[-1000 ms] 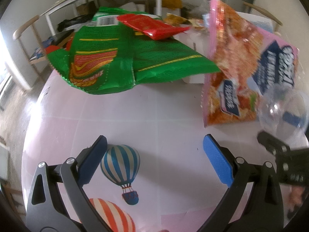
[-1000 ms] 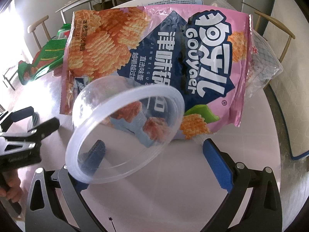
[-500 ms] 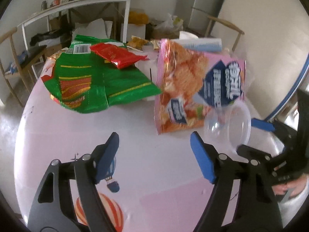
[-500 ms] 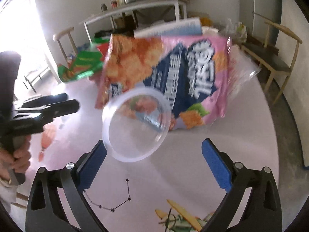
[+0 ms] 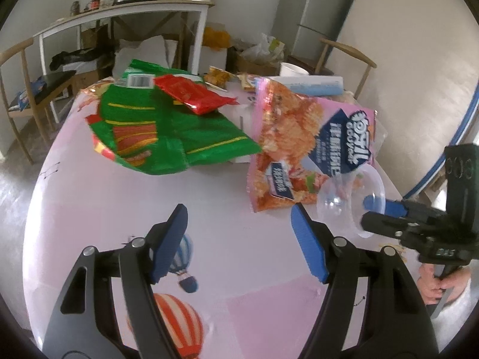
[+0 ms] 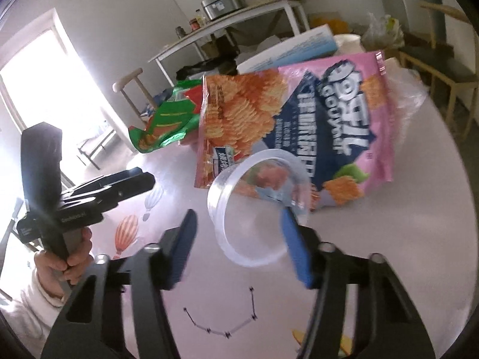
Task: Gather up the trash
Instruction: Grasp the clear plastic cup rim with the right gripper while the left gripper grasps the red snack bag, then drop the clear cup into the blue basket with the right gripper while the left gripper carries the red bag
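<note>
A round table under a pink cloth printed with balloons fills both views. Behind it stand a side table carrying a pot, and wooden chairs to either side.

On the far half of the table, the green bag lies to the left. The pink bag lies just beside it on the right, its near edge towards the grippers. A blue-and-white box sits behind the pink bag. A red packet rests on top of the green bag. A white paper cup stands beyond the box.

The clear cup lies tilted right against the near edge of the pink bag, its mouth towards the right gripper. That bag backs it closely, while the cloth on the near side is bare.

The right gripper's jaws have just been closing and stand about half wide with the cup between them. The right pad overlaps the cup's wall, and the left pad stops just short of the rim.

The left gripper hovers over bare cloth, left of the cup. Its jaws have just been closing too, are still fairly wide, and hold nothing. A hand grips its handle.
</note>
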Demonstrator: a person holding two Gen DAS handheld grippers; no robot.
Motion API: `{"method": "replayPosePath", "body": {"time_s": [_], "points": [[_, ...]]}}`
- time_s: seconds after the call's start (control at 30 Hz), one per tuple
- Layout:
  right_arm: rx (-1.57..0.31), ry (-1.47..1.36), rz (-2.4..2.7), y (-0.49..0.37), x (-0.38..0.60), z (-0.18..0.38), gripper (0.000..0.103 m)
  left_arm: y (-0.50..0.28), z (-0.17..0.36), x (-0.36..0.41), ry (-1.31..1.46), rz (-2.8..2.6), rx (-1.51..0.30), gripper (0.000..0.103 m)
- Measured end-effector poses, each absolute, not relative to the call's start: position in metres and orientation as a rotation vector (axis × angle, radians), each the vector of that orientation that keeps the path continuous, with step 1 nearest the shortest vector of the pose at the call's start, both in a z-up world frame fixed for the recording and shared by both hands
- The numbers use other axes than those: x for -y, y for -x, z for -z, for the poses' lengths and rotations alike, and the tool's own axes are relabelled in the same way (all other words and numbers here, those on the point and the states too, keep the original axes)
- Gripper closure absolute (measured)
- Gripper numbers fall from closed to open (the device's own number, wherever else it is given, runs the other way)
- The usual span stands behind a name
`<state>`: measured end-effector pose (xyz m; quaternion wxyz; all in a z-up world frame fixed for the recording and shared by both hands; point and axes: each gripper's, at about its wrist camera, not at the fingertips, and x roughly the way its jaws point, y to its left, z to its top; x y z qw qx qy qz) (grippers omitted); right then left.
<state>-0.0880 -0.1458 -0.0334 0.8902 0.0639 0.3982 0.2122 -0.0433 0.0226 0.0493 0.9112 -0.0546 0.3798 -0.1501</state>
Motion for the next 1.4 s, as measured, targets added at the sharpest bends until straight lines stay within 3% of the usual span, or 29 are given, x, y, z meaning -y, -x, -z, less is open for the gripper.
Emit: {"method": "replayPosePath", "body": {"time_s": [0.07,0.27,0.57,0.67,0.87,1.07,1.1,1.17,1.4], "points": [[-0.844,-0.189,-0.475,0.082,0.144,0.04,0.091,0.041,-0.049,-0.031,0.155,0.318,-0.791,0.036],[-0.77,-0.177,-0.476,0.097,0.142,0.033,0.097,0.033,-0.041,-0.075,0.476,0.355,-0.788,0.035],[-0.69,-0.25,-0.537,0.13,0.166,-0.002,0.097,0.058,-0.108,-0.065,0.386,0.374,-0.565,0.036],[-0.664,-0.281,-0.534,0.135,0.173,-0.011,0.097,0.007,-0.123,-0.069,0.436,0.335,-0.694,0.036],[-0.634,-0.311,-0.553,0.141,0.179,-0.017,0.097,-0.105,-0.096,-0.079,0.452,0.191,-0.888,0.042],[-0.612,-0.312,-0.541,0.146,0.191,-0.019,0.097,-0.157,-0.06,-0.087,0.492,0.089,-0.977,0.057],[-0.611,-0.317,-0.537,0.146,0.194,-0.019,0.097,-0.159,-0.058,-0.088,0.501,0.092,-0.969,0.063],[-0.611,-0.324,-0.526,0.148,0.2,-0.019,0.096,-0.161,-0.057,-0.089,0.525,0.106,-0.96,0.096],[-0.602,-0.343,-0.501,0.168,0.215,-0.024,0.097,-0.138,-0.082,-0.094,0.529,0.082,-0.876,0.101]]}}
